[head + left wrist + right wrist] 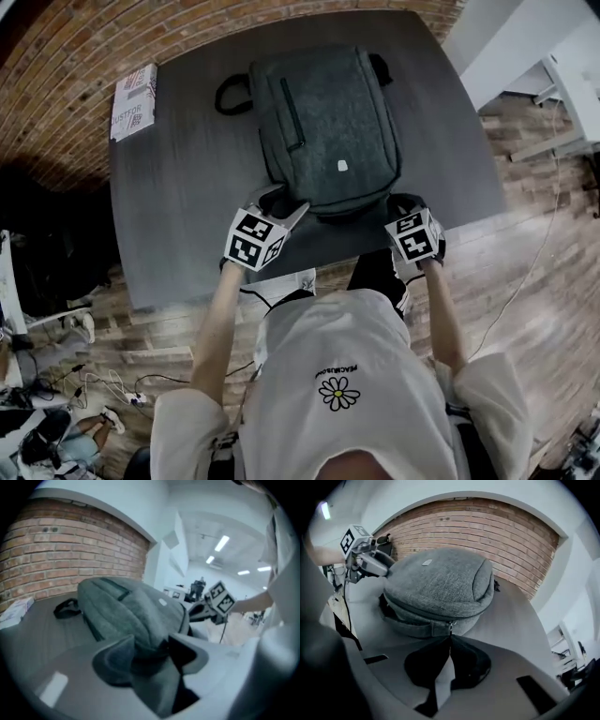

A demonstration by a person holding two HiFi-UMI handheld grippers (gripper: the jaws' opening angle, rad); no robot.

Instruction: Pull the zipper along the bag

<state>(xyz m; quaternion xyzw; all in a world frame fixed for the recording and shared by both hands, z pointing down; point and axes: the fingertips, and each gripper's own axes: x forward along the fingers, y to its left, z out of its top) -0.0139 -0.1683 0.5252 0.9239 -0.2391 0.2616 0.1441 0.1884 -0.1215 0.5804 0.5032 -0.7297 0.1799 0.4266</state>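
A grey felt backpack [328, 122] lies flat on the dark table [187, 206], its handle at the far end. My left gripper [281, 204] is at the bag's near left corner. In the left gripper view its jaws [147, 644] stand wide with that corner of the backpack [131, 611] between them, and the picture is blurred. My right gripper [405, 204] is at the near right corner. In the right gripper view its jaws [450, 638] are closed, tips pinched on the small metal zipper pull [450, 626] on the seam of the backpack [436, 583]. Left of the pull the seam gapes dark.
A white printed box [133, 101] lies at the table's far left corner. The table's near edge [309, 267] runs just under both grippers. A brick wall [478, 522] stands behind the table. Cables [103, 384] trail over the wooden floor at the left.
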